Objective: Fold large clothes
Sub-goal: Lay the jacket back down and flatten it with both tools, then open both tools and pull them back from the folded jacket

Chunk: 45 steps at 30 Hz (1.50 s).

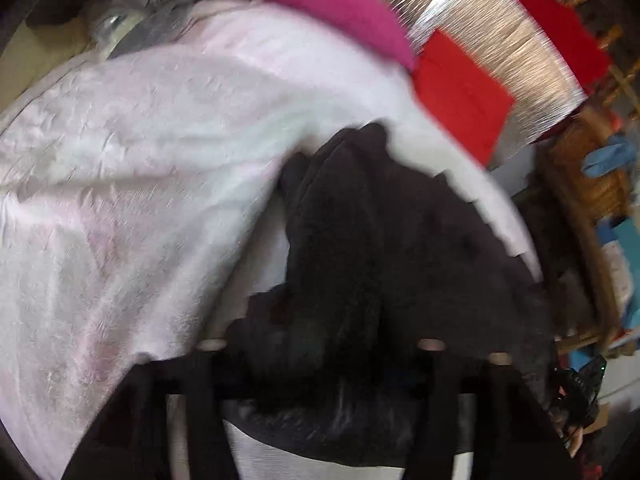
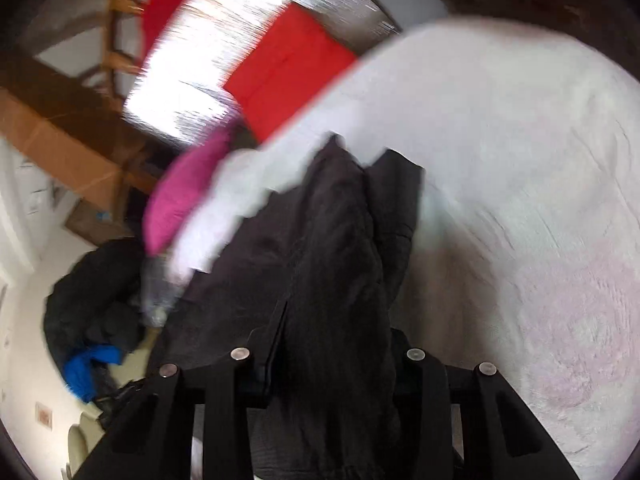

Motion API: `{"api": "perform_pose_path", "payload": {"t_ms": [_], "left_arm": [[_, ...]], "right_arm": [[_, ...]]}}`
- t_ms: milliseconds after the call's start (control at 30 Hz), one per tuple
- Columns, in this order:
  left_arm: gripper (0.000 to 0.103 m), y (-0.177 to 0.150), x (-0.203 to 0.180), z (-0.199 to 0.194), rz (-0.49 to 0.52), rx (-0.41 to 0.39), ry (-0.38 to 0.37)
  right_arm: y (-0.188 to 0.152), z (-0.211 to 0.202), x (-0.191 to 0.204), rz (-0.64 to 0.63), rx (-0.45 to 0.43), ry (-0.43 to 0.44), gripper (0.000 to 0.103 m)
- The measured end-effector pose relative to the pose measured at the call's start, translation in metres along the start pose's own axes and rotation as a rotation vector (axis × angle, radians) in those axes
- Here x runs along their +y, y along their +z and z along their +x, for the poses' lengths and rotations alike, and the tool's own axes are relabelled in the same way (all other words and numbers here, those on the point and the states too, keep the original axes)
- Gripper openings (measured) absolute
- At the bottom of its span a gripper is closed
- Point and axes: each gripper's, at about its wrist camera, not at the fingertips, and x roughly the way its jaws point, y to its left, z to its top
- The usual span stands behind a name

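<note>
A bed fills both wrist views, spread with a pale pink-white bedspread, motion-blurred. At its far edge lie a magenta pillow and a red folded cloth against a shiny silver sheet. In the right wrist view a heap of dark clothes with something blue in it sits on the pale floor beside the bed.

The dark garment is the thing being folded. It lies bunched on the bedspread, its long axis running straight away from each gripper toward the red cloth, and its near end is up at both sets of fingers. Neither hand is clearly nearer; each has cloth at its own fingers.

The left gripper has the garment heaped between and over its fingers. The fingertips are buried under the fabric, so I cannot tell whether the pads press on it or stand apart around it.

The right gripper has a thick ridge of the same garment running up through its jaws. The jaws look drawn in on that ridge and appear clamped on it, though the contact itself is hidden by cloth.

Judging from this, the coming move depends on both ends being carried together along that long axis, so the fold lands square
</note>
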Motion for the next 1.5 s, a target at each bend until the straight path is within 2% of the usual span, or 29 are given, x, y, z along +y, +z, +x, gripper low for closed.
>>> {"api": "perform_pose_path", "payload": {"t_ms": [33,67,167,200,267,367,433,500,600,700,900,1200,1433,1500], "left_arm": [[0.081,-0.001,0.002,0.003,-0.008,0.007,0.028],[0.084,0.000,0.002,0.004,-0.016,0.006,0.046],[0.085,-0.005,-0.002,-0.011,0.000,-0.037,0.116],[0.086,-0.010,-0.008,-0.022,0.024,-0.076,0.176],[0.087,-0.024,-0.023,-0.042,0.083,-0.141,0.289],[0.088,-0.045,-0.047,-0.076,0.192,-0.265,0.469],[0.088,-0.061,-0.066,-0.106,0.250,-0.335,0.542],[0.091,-0.074,-0.076,-0.135,0.277,-0.394,0.543],[0.094,-0.093,-0.092,-0.181,0.287,-0.467,0.495],[0.098,-0.111,-0.114,-0.226,0.292,-0.550,0.479],[0.102,-0.145,-0.129,-0.295,0.291,-0.685,0.450],[0.103,-0.192,-0.147,-0.370,0.320,-0.755,0.386],[0.103,-0.217,-0.154,-0.404,0.344,-0.791,0.346],[0.103,-0.224,-0.158,-0.412,0.356,-0.806,0.343]], "right_arm": [[-0.001,0.009,-0.009,0.036,0.034,-0.038,0.042],[-0.002,0.014,-0.019,0.087,0.056,-0.018,0.047],[0.001,0.000,-0.023,0.155,0.035,0.001,0.060],[0.000,-0.012,-0.017,0.142,-0.010,-0.016,0.068],[-0.006,-0.036,-0.005,0.098,-0.101,-0.069,0.077],[-0.026,-0.078,0.018,0.008,-0.248,-0.154,0.079],[-0.044,-0.103,0.038,-0.075,-0.326,-0.221,0.079],[-0.064,-0.123,0.051,-0.123,-0.364,-0.245,0.079],[-0.096,-0.141,0.082,-0.196,-0.386,-0.273,0.079],[-0.126,-0.160,0.118,-0.303,-0.409,-0.305,0.079],[-0.176,-0.211,0.187,-0.439,-0.463,-0.330,0.079],[-0.244,-0.285,0.253,-0.545,-0.571,-0.342,0.079],[-0.275,-0.330,0.282,-0.558,-0.649,-0.363,0.081],[-0.280,-0.336,0.285,-0.559,-0.649,-0.363,0.081]]}}
